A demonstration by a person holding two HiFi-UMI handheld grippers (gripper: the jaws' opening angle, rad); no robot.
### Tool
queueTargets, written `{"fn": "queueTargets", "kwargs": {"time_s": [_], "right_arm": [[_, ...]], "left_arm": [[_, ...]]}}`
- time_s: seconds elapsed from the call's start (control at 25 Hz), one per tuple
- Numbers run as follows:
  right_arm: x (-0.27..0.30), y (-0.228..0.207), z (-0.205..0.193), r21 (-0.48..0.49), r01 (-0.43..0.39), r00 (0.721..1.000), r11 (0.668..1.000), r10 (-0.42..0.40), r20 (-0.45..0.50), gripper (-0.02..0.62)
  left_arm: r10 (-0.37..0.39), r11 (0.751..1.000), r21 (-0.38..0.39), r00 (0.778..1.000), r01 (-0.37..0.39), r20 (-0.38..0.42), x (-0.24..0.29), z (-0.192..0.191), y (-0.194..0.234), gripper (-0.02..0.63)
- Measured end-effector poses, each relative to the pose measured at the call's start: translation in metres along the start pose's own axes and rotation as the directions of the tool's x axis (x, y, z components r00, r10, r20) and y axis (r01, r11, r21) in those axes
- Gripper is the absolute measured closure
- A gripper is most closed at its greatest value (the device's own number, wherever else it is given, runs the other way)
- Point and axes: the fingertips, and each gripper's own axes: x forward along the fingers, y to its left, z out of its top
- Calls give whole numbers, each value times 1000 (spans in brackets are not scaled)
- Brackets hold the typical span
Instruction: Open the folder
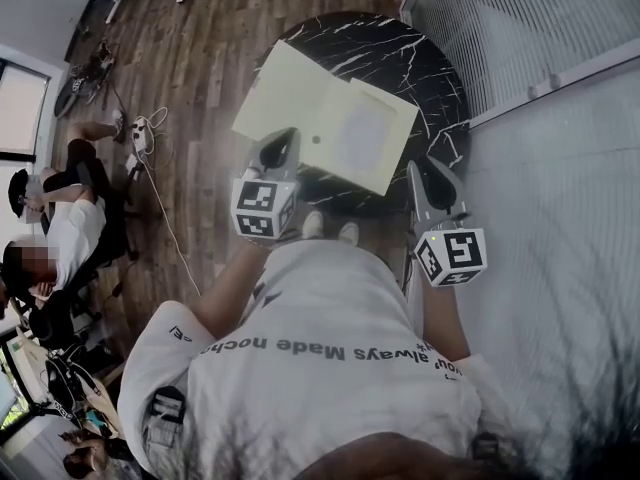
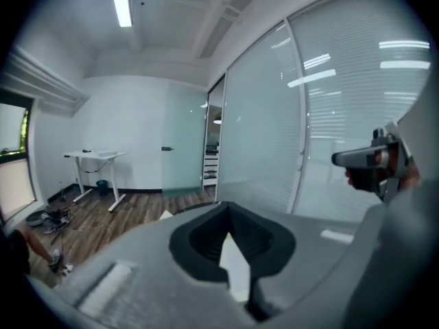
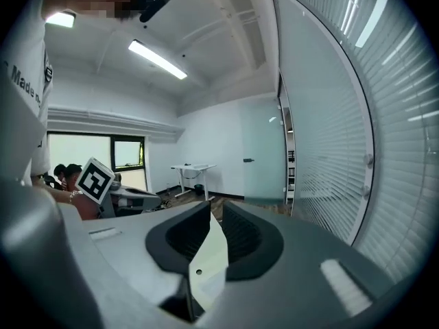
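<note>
A pale yellow folder point(image 1: 320, 118) hangs in the air above a round black marble table point(image 1: 400, 53), held at its near edge by both grippers. My left gripper point(image 1: 281, 151) is shut on the near left part of the folder; its thin pale edge point(image 2: 236, 266) shows between the jaws of the left gripper point(image 2: 228, 208). My right gripper point(image 1: 418, 176) is shut on the near right corner. There the folder's edge point(image 3: 209, 266), with a small round hole in it, stands upright between the jaws of the right gripper point(image 3: 212, 208). The folder looks closed, with one layer lying over its right half.
A glass wall with blinds point(image 1: 520, 28) runs along the right of the table. Wooden floor point(image 1: 200, 58) lies to the left, with cables point(image 1: 150, 138) and a seated person point(image 1: 70, 228). A white desk point(image 2: 96, 157) stands at the far wall.
</note>
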Motion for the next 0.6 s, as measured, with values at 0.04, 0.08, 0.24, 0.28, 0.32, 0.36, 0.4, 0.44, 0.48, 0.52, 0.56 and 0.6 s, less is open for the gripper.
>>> {"fn": "queueTargets", "kwargs": {"time_s": [0.04, 0.08, 0.24, 0.28, 0.32, 0.36, 0.4, 0.44, 0.48, 0.52, 0.56, 0.6], "right_arm": [[-3, 3, 7, -20, -1, 1000, 1000, 1, 7, 540], [-5, 7, 13, -41, -2, 1000, 999, 2, 13, 540], [-16, 22, 37, -124, -6, 999, 992, 12, 45, 540], [-20, 24, 42, -144, -4, 998, 990, 12, 56, 540], [-23, 27, 47, -161, 0, 998, 987, 10, 65, 540], [-27, 29, 52, -171, 6, 997, 985, 6, 73, 540], [-31, 30, 56, -176, 12, 997, 984, 2, 79, 540], [-33, 32, 59, -178, 15, 996, 984, 0, 84, 540], [-36, 34, 63, -179, 16, 996, 984, 0, 90, 540], [-37, 35, 66, -180, 15, 995, 983, 2, 96, 544], [-39, 36, 68, -180, 15, 995, 983, 3, 100, 551], [-39, 37, 69, -181, 15, 995, 983, 3, 102, 551]], "left_arm": [[-26, 1000, -2, 999, 26, 35, -5, 12, -11, 603], [-55, 998, 8, 996, 54, 77, -11, 25, -22, 603], [-151, 987, 88, 967, 136, 206, -35, 69, -61, 603], [-164, 985, 96, 962, 146, 219, -40, 76, -69, 603], [-174, 983, 100, 957, 155, 232, -44, 83, -75, 603], [-183, 981, 103, 952, 162, 246, -49, 89, -80, 603], [-189, 980, 105, 947, 167, 259, -53, 94, -83, 603], [-193, 980, 107, 943, 170, 272, -57, 98, -86, 603], [-197, 979, 108, 939, 172, 284, -61, 102, -89, 603], [-200, 978, 109, 934, 175, 295, -65, 106, -91, 603], [-204, 978, 112, 931, 178, 303, -67, 109, -92, 603], [-205, 977, 116, 931, 178, 302, -68, 110, -93, 603]]}}
